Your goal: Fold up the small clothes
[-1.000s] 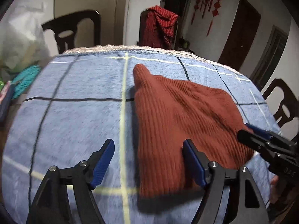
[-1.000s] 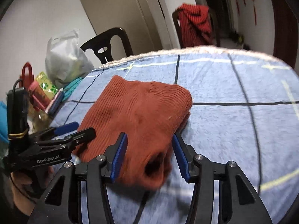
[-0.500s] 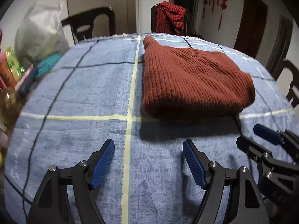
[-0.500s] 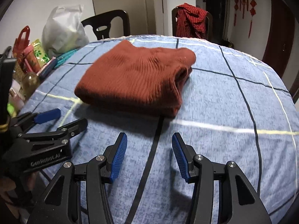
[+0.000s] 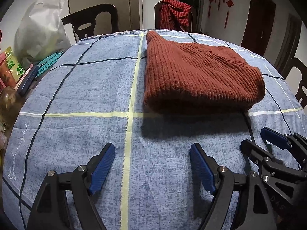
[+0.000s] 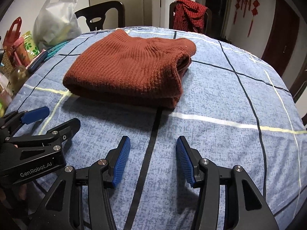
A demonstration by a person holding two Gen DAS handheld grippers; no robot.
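- Sweater (image 5: 199,76) now folded on counter (image 5: 80,99), released a second ago.
- Left gripper (image 5: 152,164), jaws just widened, and right gripper (image 6: 151,159): both backed off sweater, gaping, empty.
- Fold looks finished.

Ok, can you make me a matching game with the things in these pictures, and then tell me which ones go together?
Things:
1. rust-brown knitted sweater
2. red checked cloth
3. white plastic bag
4. left gripper

Places or states:
A. draped over a dark chair
B. folded on the blue checked tablecloth
C. open, nothing between its fingers
D. standing at the table's left edge

Pairs: 1-B, 2-A, 3-D, 4-C
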